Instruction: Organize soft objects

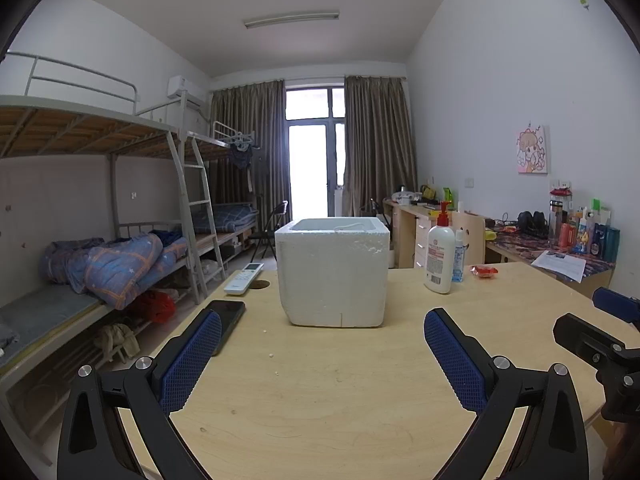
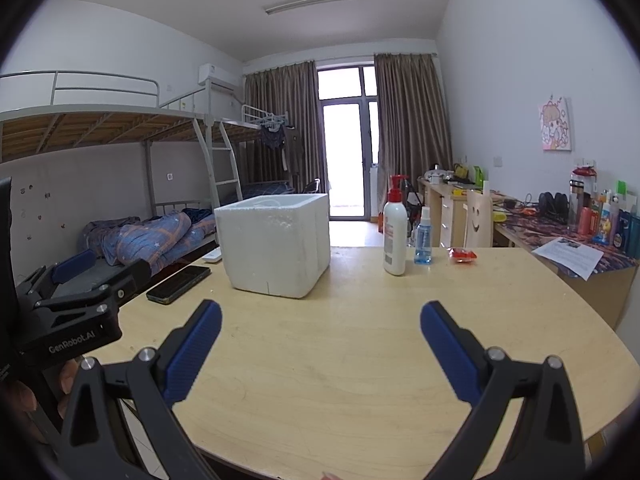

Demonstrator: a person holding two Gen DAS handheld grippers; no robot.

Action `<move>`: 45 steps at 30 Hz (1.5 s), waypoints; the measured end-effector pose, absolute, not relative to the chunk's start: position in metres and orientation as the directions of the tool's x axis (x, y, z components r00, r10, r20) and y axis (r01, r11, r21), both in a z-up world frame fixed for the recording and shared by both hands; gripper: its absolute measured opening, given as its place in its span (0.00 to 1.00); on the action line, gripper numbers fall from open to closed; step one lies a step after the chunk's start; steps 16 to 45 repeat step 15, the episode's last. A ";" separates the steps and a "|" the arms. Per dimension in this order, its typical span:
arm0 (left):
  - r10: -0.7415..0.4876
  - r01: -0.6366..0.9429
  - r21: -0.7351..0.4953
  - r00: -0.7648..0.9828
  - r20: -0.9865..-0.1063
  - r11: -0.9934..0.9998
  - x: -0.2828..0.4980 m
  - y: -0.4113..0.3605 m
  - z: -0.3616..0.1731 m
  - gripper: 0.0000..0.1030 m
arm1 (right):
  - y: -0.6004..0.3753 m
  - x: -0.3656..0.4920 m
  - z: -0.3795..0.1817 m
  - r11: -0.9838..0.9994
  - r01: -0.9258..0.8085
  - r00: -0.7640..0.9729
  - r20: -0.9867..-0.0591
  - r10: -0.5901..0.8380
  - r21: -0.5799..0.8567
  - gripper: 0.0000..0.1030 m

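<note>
Both the left gripper (image 1: 322, 354) and right gripper (image 2: 320, 346) hover with jaws released, empty. The white foam box (image 1: 334, 270) sits frame-centre on the tabletop (image 1: 340, 380); approach level, closing gently on opposite walls.

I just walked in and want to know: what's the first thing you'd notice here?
The big white foam box in the middle of the wooden table grabs the eye first. Then the two open blue-padded tongs, left and right, both empty. Right of the box stands a white pump bottle with a red top.
</note>
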State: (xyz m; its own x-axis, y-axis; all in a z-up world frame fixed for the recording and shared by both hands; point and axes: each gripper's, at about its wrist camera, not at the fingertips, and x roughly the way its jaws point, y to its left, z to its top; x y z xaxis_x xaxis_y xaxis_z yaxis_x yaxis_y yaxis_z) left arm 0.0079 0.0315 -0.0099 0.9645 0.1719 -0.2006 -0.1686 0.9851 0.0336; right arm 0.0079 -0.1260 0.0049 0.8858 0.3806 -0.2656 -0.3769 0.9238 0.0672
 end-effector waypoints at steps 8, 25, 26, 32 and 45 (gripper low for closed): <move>0.171 -0.167 0.034 0.965 -0.200 0.985 0.008 0.032 -0.010 0.99 | -0.125 0.008 0.003 0.922 -0.382 0.884 -0.269 0.383 0.062 0.98; 0.165 -0.162 0.031 0.966 -0.201 0.986 0.007 0.032 -0.010 0.99 | -0.124 0.008 0.003 0.922 -0.383 0.884 -0.267 0.385 0.061 0.98; 0.165 -0.162 0.031 0.966 -0.201 0.986 0.007 0.032 -0.010 0.99 | -0.124 0.008 0.003 0.922 -0.383 0.884 -0.267 0.385 0.061 0.98; 0.165 -0.162 0.031 0.966 -0.201 0.986 0.007 0.032 -0.010 0.99 | -0.124 0.008 0.003 0.922 -0.383 0.884 -0.267 0.385 0.061 0.98; 0.165 -0.162 0.031 0.966 -0.201 0.986 0.007 0.032 -0.010 0.99 | -0.124 0.008 0.003 0.922 -0.383 0.884 -0.267 0.385 0.061 0.98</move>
